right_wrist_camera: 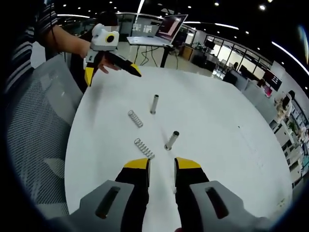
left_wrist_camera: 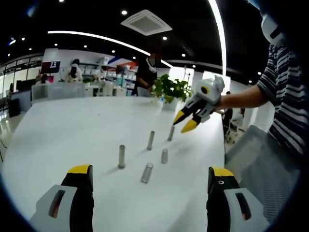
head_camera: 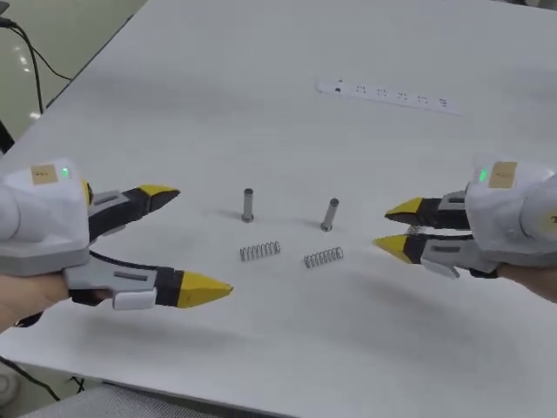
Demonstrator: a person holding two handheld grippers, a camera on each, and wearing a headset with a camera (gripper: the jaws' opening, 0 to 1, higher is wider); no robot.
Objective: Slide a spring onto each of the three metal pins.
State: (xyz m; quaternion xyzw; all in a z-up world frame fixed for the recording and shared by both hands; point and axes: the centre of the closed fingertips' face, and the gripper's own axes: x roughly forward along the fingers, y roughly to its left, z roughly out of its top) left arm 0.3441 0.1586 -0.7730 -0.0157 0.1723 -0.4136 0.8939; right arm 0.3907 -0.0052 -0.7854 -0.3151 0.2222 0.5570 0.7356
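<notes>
So right now both springs are just lying flat on the white table [head_camera: 261,87], neither one on a pin yet. The first pin [head_camera: 248,205] stands upright with the first spring [head_camera: 260,251] lying just in front of it. The second pin [head_camera: 330,214] is upright too, with the second spring [head_camera: 324,257] just in front of that one. The left gripper [head_camera: 187,239] hovers off to one side, jaws spread wide, gripping nothing. The right gripper [head_camera: 398,227] is opposite, jaws only slightly apart, also empty. A power strip [head_camera: 387,94] sits further back.

two metal pins [head_camera: 248,205] upright, two coil springs [head_camera: 260,251] lying flat just beside
</notes>
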